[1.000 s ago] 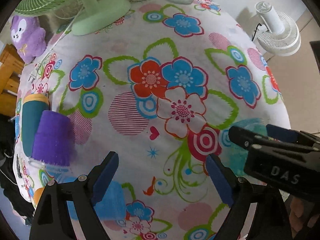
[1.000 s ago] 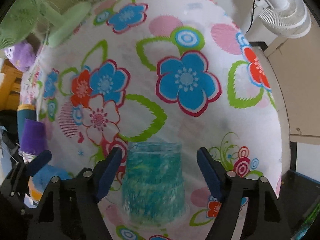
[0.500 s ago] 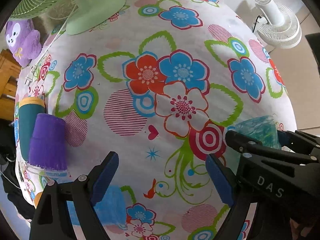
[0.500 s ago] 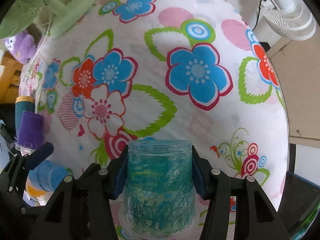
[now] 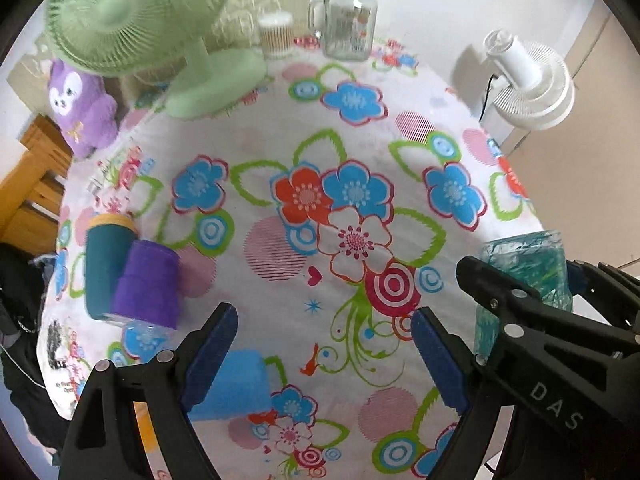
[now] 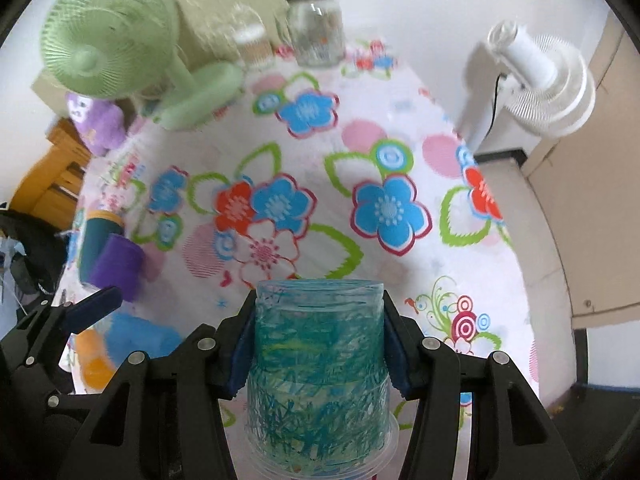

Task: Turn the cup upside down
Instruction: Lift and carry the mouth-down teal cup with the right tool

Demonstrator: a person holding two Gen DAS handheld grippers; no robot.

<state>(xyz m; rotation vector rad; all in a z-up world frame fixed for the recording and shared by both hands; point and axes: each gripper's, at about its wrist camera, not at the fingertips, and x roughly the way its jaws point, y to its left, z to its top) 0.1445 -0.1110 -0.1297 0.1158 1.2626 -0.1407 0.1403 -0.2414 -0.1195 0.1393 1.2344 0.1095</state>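
Right now I see the flowered tablecloth (image 5: pixel 352 208) filling most of both views. At its far left stands a pale green desk fan (image 5: pixel 136 28), with a purple plush toy (image 5: pixel 82 106) just beside it, and a white fan (image 6: pixel 548 80) stands off the far right edge. A glass mug jar (image 5: pixel 350 24) sits at the far edge. On the left, a purple cup (image 5: pixel 146 284) lies against a teal cup (image 5: pixel 104 264). My right gripper (image 6: pixel 318 344) is clamped on the clear cup scribbled in teal (image 6: pixel 318 364), one blue pad pressing each side; its wider rim faces downward, near the camera, at the near right of the cloth. My left gripper (image 5: pixel 320 352) hangs over the near middle with its jaws spread wide, holding nothing.
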